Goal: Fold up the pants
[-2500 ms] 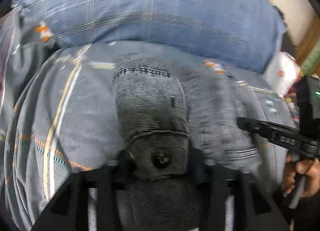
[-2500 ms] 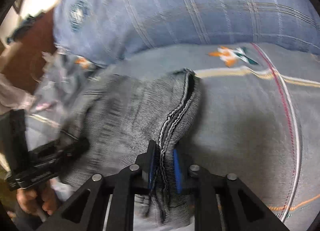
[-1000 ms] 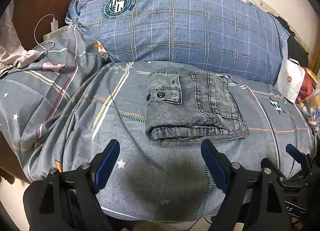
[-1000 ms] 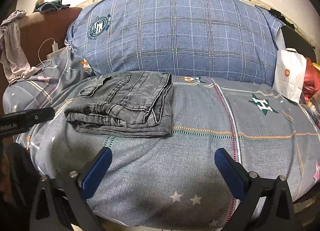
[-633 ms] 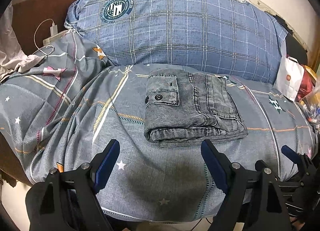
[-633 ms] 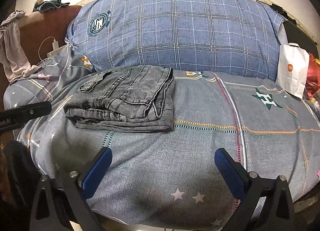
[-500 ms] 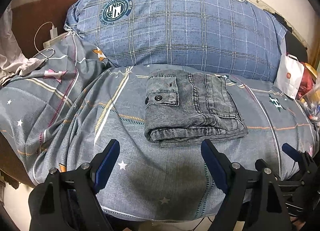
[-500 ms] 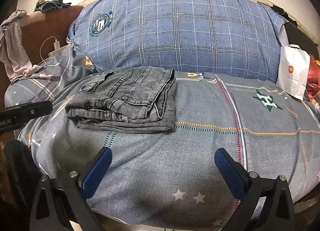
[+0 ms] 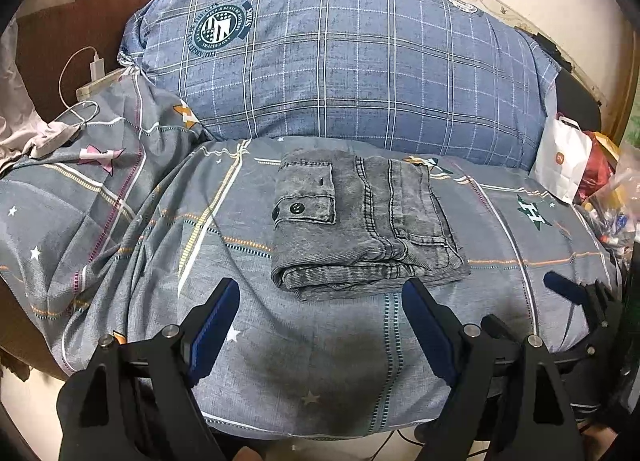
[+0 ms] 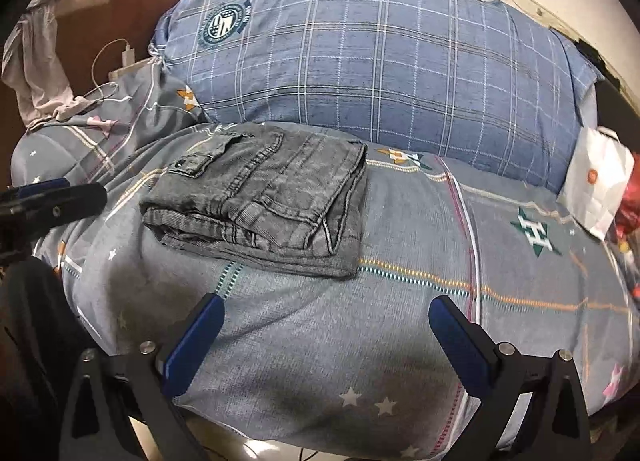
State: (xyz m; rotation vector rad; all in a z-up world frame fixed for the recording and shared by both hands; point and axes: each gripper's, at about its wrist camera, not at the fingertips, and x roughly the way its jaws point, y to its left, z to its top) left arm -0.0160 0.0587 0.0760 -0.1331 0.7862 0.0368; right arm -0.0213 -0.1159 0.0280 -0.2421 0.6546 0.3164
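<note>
On the bed, left wrist view:
Pants (image 9: 362, 225): folded bundle on grey bedspread (image 9: 160, 245), near blue plaid pillow (image 9: 352, 73).
Left gripper (image 9: 320, 295): spread wide, holding nothing.

Right wrist view:
Pants (image 10: 266, 207): left of centre.
Right gripper (image 10: 326, 313): wide apart, empty.

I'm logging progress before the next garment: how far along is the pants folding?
It looks finished. The pants lie as a compact folded stack on the bedspread, in front of the blue plaid pillow. Nothing is in hand: the left gripper and right gripper are both open, apart from the cloth. At most, the slightly uneven edges of the stack could be squared up.
</note>
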